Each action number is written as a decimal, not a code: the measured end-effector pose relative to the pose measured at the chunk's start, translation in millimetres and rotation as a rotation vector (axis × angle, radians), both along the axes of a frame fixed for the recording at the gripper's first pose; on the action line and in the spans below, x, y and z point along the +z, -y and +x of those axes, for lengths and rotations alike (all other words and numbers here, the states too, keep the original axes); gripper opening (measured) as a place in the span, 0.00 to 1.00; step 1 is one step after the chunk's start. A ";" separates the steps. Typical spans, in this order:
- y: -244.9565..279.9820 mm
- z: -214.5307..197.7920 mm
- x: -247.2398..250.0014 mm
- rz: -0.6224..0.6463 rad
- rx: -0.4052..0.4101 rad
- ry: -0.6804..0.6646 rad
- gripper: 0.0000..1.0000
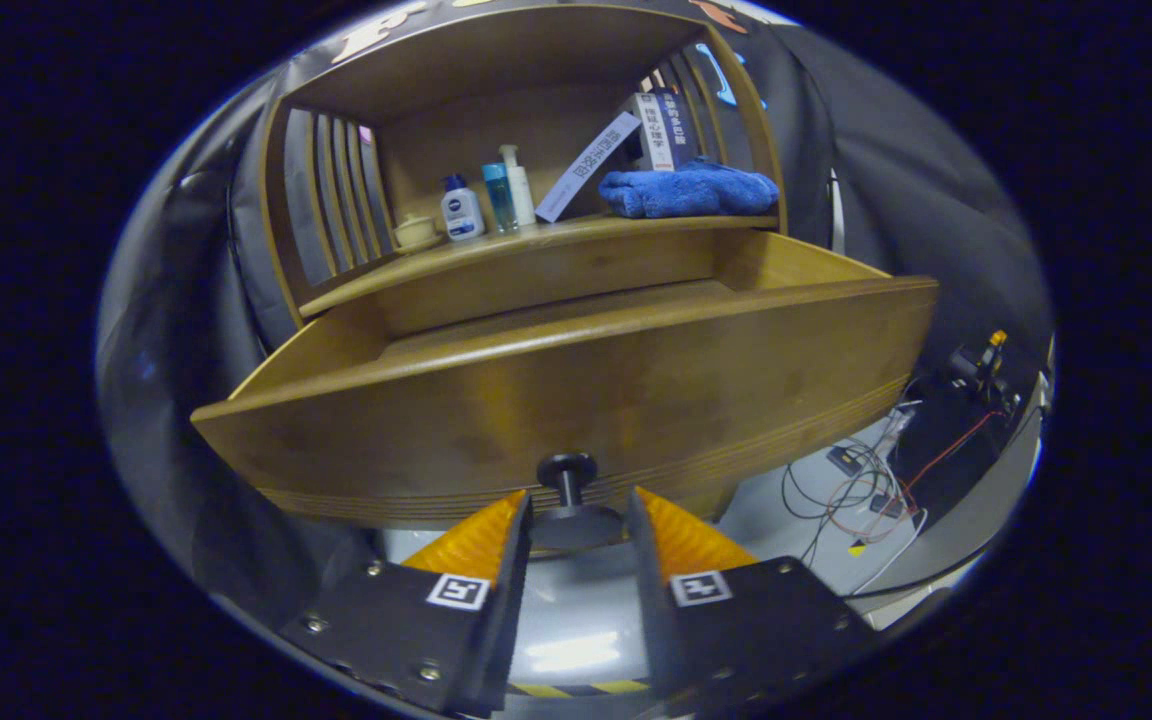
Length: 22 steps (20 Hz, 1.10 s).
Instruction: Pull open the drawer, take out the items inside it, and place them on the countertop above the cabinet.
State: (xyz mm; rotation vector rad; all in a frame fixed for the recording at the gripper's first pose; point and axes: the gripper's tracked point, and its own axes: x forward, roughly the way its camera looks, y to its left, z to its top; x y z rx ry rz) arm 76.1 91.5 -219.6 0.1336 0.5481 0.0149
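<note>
Gripper (576,520) jaws spread, flanking the drawer knob (568,490) without clear contact. Just beyond, wooden drawer (576,400) pulled out. Farther, on the desk (536,240) above: bottles (488,200), blue towel (688,190), books (661,130).

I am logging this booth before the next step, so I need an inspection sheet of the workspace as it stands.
Surface: wooden countertop above the drawer, partly occupied.
Job's things: wooden drawer pulled open; its inside is hidden behind the front panel. Round black knob sits between the fingers.
Clutter: small cream cup, white bottle with blue cap, clear blue bottle, white pump bottle, leaning books, folded blue towel.
Grippers: claw around the knob; contact unclear.
Cables: tangled wires on the floor.
Surroundings: black device beside the wires.
</note>
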 end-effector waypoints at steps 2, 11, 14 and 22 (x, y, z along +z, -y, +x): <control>0.8 -2.2 29.4 0.021 -0.044 0.072 0.59; -9.6 65.4 152.6 0.272 -0.423 0.247 0.74; -21.0 112.3 139.9 0.381 -0.562 0.166 0.74; -33.0 117.5 35.4 0.264 -0.867 -0.467 0.74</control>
